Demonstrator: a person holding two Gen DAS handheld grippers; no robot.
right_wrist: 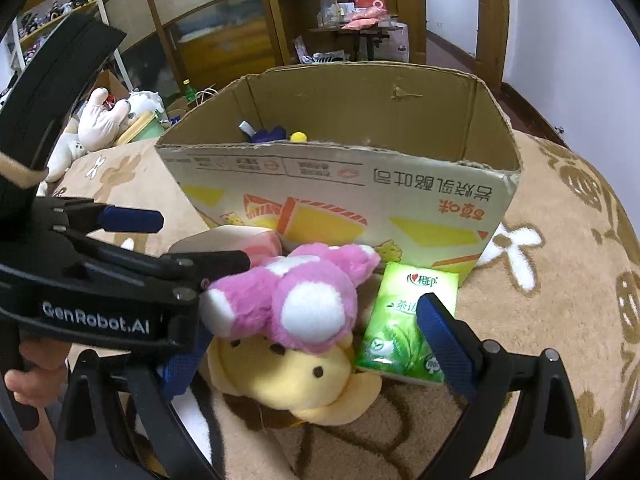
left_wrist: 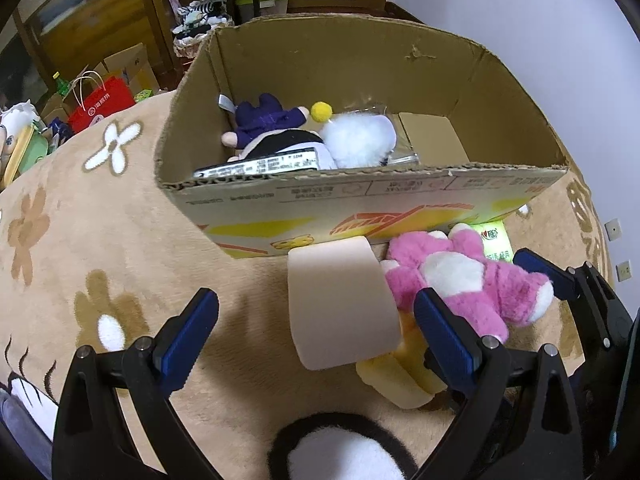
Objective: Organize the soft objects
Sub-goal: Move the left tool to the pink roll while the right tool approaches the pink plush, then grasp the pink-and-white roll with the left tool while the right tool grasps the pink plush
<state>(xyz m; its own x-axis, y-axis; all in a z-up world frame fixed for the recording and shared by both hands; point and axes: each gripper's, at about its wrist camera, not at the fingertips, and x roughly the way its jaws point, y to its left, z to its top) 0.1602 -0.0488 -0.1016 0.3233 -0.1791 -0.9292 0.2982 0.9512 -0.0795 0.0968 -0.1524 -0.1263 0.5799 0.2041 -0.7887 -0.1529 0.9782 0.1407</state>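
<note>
Pink plush toy (right_wrist: 296, 304) lies between the right gripper (right_wrist: 308, 344) fingers, which stand spread and not closed on it, atop a yellow plush (right_wrist: 288, 380), with a green tissue pack (right_wrist: 404, 320) just inside the right-hand finger. Left gripper (left_wrist: 316, 336) fingers also stand wide apart, empty, with a beige foam pad (left_wrist: 340, 304) between them and the pink plush just beyond its right finger. Ahead of both finger pairs sits an open cardboard box (left_wrist: 360, 200) on a tan flowered blanket (left_wrist: 100, 240), holding a dark-blue doll (left_wrist: 268, 120) and a white fluffy toy (left_wrist: 360, 140).
</note>
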